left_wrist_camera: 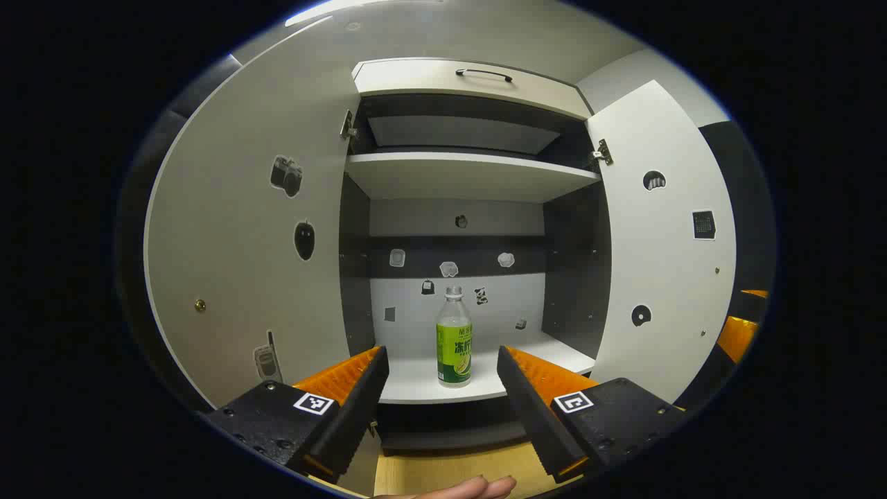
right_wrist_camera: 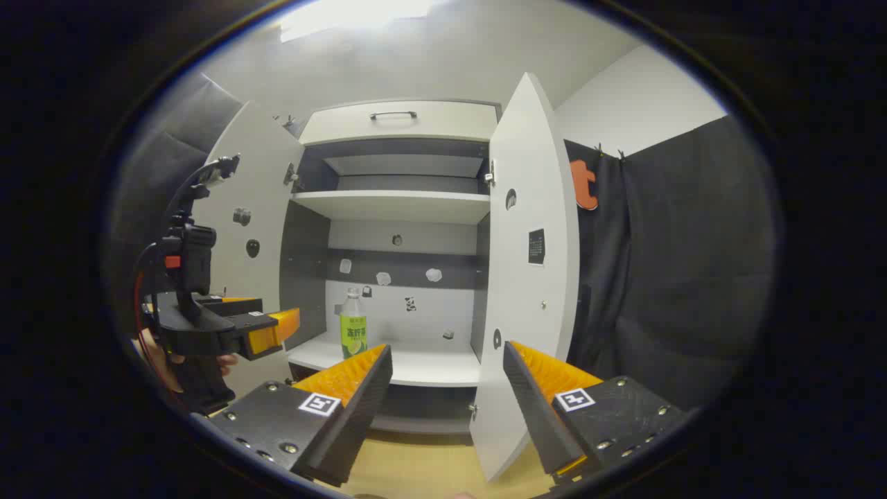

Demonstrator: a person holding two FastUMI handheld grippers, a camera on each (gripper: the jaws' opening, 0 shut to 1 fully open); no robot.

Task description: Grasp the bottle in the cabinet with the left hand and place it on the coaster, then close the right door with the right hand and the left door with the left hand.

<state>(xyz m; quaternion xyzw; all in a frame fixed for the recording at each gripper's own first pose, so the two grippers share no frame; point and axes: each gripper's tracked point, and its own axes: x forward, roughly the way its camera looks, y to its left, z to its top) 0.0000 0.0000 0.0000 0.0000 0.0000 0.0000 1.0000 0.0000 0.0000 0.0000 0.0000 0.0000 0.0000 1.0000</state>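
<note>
Bottle upright on cabinet shelf, doors open.

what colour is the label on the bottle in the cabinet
Green and yellow on the bottle, clearest in the left gripper view.

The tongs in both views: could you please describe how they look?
Each pair of tongs, left tongs and right tongs, has two wedge-shaped fingers with ribbed inner faces on black bolted blocks bearing square black-and-white markers. In the right gripper view, the left one shows a black handle and red cable.

Green-labelled clear bottle, white cabinet doors, dark-grey interior.
</note>
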